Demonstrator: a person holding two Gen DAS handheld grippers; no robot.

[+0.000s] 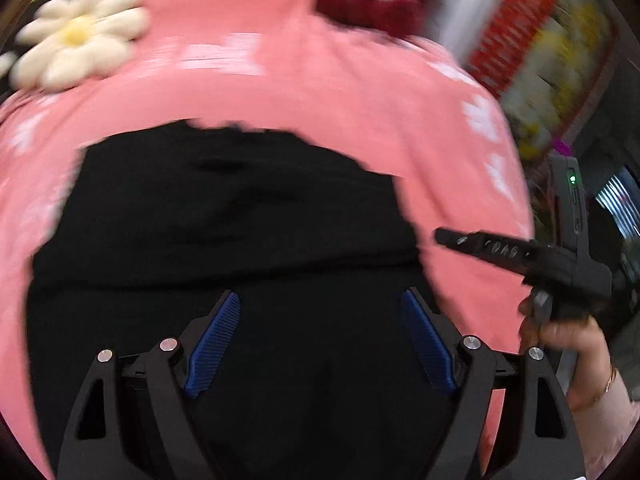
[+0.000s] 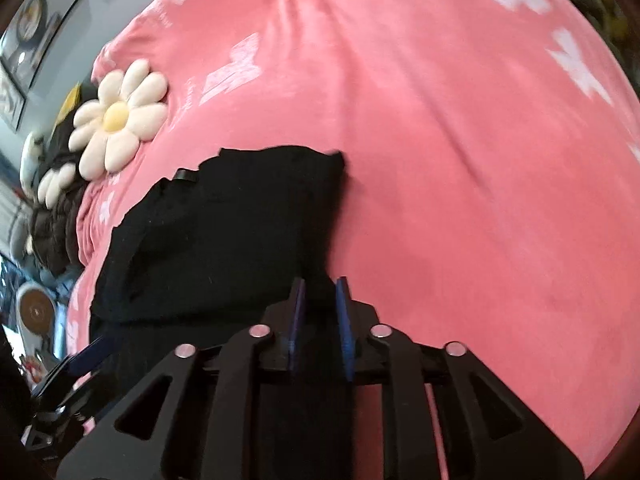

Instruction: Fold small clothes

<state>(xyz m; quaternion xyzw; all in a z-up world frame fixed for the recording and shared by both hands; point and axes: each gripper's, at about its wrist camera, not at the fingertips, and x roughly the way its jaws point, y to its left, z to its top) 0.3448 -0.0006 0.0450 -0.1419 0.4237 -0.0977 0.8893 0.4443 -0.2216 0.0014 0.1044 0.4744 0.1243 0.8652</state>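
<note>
A black garment lies partly folded on a pink blanket printed with white butterflies, a daisy-shaped cushion just beyond its far edge. The left claw hangs over the cloth with its blue pads spread wide and nothing between them. The right claw, at the garment's right edge, has its pads a narrow gap apart; whether they pinch cloth cannot be told. To fold cleanly, each claw should likely take one near corner, pinch only the top layers, then carry both over together, keeping the edge taut.
</note>
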